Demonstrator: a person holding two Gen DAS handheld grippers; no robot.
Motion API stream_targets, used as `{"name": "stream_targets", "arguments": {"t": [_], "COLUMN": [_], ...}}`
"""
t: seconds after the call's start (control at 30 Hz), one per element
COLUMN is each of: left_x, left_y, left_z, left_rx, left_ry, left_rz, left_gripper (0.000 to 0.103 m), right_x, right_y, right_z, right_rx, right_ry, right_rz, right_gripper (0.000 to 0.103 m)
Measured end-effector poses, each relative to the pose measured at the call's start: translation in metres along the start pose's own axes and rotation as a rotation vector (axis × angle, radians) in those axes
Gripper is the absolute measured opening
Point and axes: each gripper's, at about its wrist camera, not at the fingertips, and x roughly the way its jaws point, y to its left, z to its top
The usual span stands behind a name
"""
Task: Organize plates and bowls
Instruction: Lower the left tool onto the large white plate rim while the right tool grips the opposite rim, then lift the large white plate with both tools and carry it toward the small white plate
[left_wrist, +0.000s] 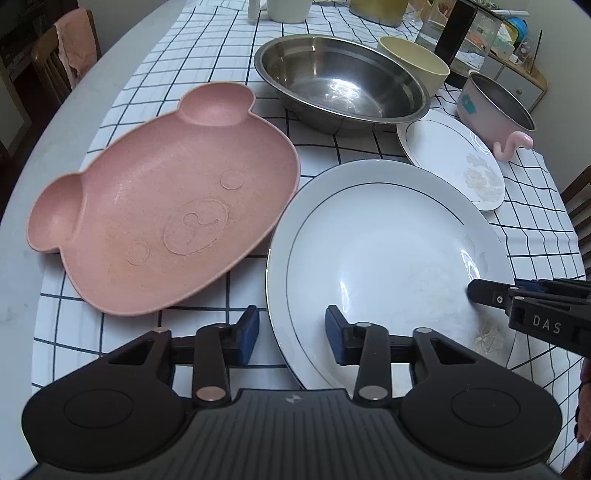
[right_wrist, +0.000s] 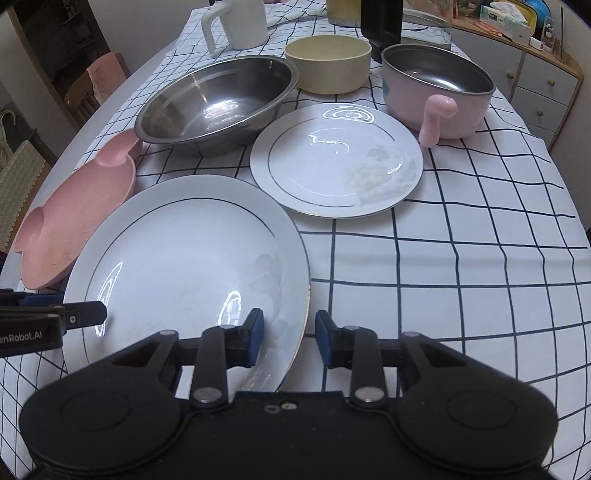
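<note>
Presently both grippers are straddling opposite rims of the big plate (left_wrist: 384, 258), which is sitting on the checked cloth (right_wrist: 443, 258) at the near edge of the table.

Left gripper (left_wrist: 291, 336): jaws standing part open, the plate's left rim running up through the gap. One blue pad (left_wrist: 248, 332) is lying outside the rim, over the cloth; the other is over the plate's inside. Neither pad is visibly pressing the rim, so nothing is being held.

Right gripper (right_wrist: 289, 338): jaws likewise part open, the plate's right rim passing between them, not pinched. In the left view its dark fingertip is showing over the plate's right side.

Around the plate:
- Pink bear dish (left_wrist: 166, 206) is lying just left of the big plate, rims close or touching; cannot tell which.
- Steel bowl (right_wrist: 218, 105) is sitting behind the dish and plate, upright.
- Small plate (right_wrist: 336, 162) is lying flat, just beyond the big plate to the right, a narrow gap showing between them. Faint flower print on it.
- Cream bowl (right_wrist: 328, 68) is standing behind the steel bowl, close beside it.
- Pink pot (right_wrist: 439, 92) is standing right of the cream bowl, its handle hanging toward the small plate.
- White mug (right_wrist: 236, 26) is standing at the far end of the table.
</note>
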Motion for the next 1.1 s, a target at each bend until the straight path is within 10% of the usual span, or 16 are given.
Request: {"name": "stream_targets", "arguments": {"t": [0.4, 1.1], "left_x": [-0.010, -0.067], "left_y": [0.003, 0.060], "left_z": [-0.009, -0.104], "left_rx": [0.022, 0.024], "left_ry": [-0.005, 0.052], "left_rz": [0.011, -0.010], "left_gripper": [0.014, 0.014], "right_x": [-0.005, -0.061], "right_y": [-0.005, 0.056], "right_z": [-0.006, -0.093], "right_rx": [0.065, 0.055], "right_ry": [0.005, 0.051], "right_rz": [0.035, 0.141], "right_gripper": [0.018, 0.013]}}
